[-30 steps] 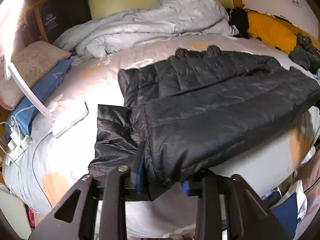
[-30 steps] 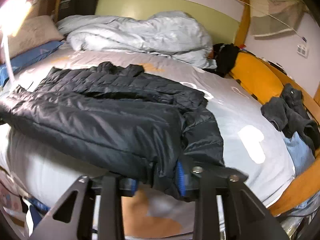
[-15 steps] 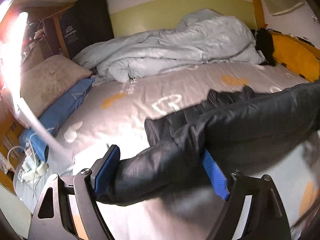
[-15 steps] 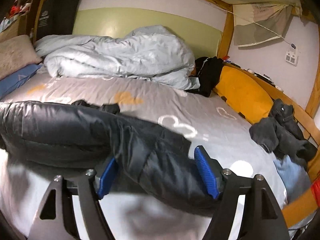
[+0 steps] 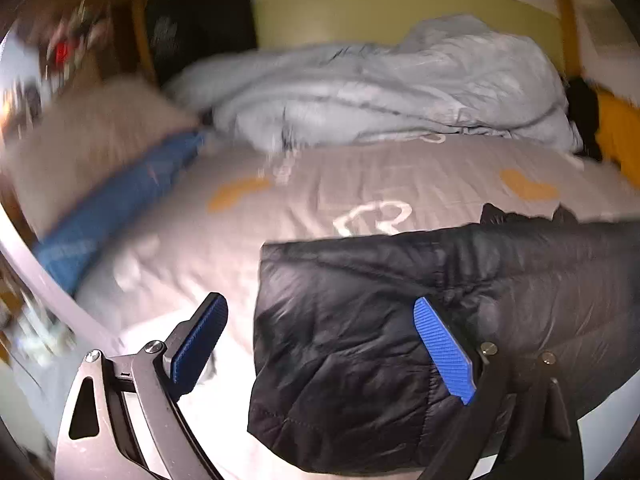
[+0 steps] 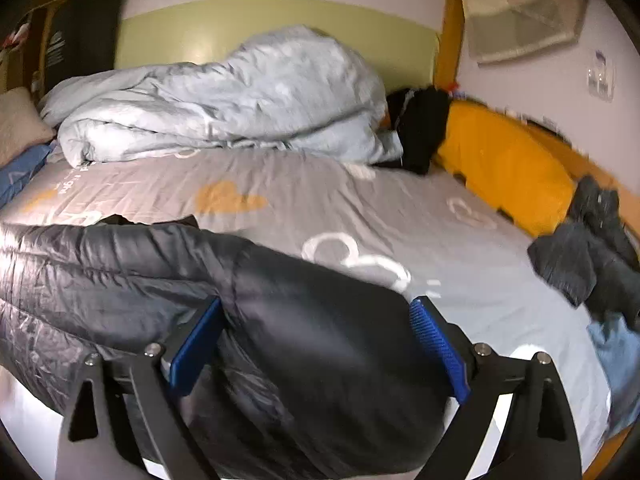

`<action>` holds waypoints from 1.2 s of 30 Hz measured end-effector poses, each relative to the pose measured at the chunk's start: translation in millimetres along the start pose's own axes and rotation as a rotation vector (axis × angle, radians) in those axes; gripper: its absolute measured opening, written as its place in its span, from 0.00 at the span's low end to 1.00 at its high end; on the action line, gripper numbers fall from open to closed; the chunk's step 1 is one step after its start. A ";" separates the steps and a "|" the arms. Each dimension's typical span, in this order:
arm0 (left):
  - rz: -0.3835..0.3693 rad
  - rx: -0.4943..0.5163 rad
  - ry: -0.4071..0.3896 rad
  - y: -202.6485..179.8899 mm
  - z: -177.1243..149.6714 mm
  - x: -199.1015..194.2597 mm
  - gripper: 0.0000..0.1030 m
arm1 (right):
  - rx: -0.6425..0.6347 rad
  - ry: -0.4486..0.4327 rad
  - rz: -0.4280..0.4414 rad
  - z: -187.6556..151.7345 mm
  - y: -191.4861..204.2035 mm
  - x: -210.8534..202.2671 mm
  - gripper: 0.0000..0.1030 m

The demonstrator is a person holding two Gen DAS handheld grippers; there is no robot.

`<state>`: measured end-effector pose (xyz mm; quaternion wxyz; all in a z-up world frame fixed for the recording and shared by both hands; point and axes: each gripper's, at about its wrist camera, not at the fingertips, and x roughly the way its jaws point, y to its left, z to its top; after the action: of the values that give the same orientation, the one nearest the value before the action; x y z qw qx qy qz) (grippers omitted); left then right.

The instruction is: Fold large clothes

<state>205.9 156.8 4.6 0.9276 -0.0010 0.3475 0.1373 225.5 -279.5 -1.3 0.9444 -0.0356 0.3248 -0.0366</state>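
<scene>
Each fisheye camera sits just behind its own gripper's two blue-padded fingers and looks forward and downward along them, low over the bed. The left view has the left gripper [image 5: 320, 348] at its bottom edge, with the puffy black quilted jacket [image 5: 360, 360] close ahead and to the right. The right view has the right gripper [image 6: 316, 352] at its bottom edge, with the same jacket [image 6: 300, 340] close ahead and to the left. Both views share the grey patterned bedsheet [image 5: 360, 188] [image 6: 360, 208] beyond the fingers and the crumpled pale blue duvet [image 5: 380, 88] [image 6: 240, 100] far ahead.
</scene>
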 end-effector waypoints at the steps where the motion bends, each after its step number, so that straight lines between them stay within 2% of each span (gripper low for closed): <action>1: -0.022 -0.042 0.027 8.0 0.1 3.9 0.91 | 0.030 0.023 0.019 -0.4 -6.5 1.2 0.90; 4: -0.118 -0.143 0.116 27.4 -3.5 17.6 0.90 | 0.120 0.077 0.077 -4.0 -24.4 0.4 0.90; 6: -0.219 -0.183 0.162 34.3 -10.4 24.0 0.73 | 0.125 0.105 0.101 -8.0 -32.4 -1.3 0.90; 7: -0.269 -0.198 0.189 35.4 -13.9 26.5 0.56 | 0.096 0.125 0.110 -9.8 -32.8 -1.3 0.90; 8: -0.305 -0.209 0.214 35.7 -16.4 29.1 0.45 | 0.070 0.145 0.122 -11.6 -32.5 -0.5 0.90; 9: -0.331 -0.209 0.227 35.8 -18.8 30.1 0.39 | 0.057 0.161 0.135 -13.7 -32.9 0.3 0.90; 10: -0.347 -0.198 0.230 34.0 -20.1 30.0 0.26 | 0.058 0.168 0.145 -15.4 -34.0 0.4 0.79; 11: -0.348 -0.178 0.225 30.6 -20.5 28.4 0.16 | 0.068 0.167 0.152 -16.6 -35.3 0.5 0.55; 12: -0.340 -0.152 0.205 27.0 -20.9 24.6 0.10 | 0.081 0.169 0.175 -17.3 -36.3 0.9 0.41; 13: -0.330 -0.132 0.176 22.9 -19.5 20.0 0.06 | 0.095 0.159 0.188 -17.2 -37.5 1.3 0.16; 14: -0.314 -0.113 0.141 18.8 -16.8 15.7 0.04 | 0.103 0.135 0.189 -15.7 -37.8 1.2 0.10; 17: -0.283 -0.093 0.043 12.0 -3.1 3.8 0.03 | 0.105 0.053 0.150 -6.6 -34.3 -2.0 0.08; 19: -0.282 -0.114 0.013 12.0 7.7 1.8 0.03 | 0.116 0.049 0.130 0.4 -32.4 2.8 0.08; 24: -0.233 -0.085 0.006 0.5 26.8 19.6 0.03 | 0.104 0.110 0.075 9.4 -24.6 30.3 0.08; 29: -0.162 -0.042 0.056 -10.4 24.3 41.6 0.04 | 0.117 0.159 0.066 9.7 -25.5 49.2 0.08; 33: -0.158 -0.033 0.047 -13.1 21.1 46.1 0.05 | 0.141 0.203 0.051 7.6 -29.2 58.6 0.11; 36: -0.153 -0.049 0.022 -9.3 20.7 37.5 0.11 | 0.181 0.231 0.051 5.3 -34.4 62.6 0.12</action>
<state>248.6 159.4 -4.8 0.9311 -0.0517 0.3533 0.0744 276.5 -319.2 -32.2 0.9006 0.0626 0.4277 -0.0458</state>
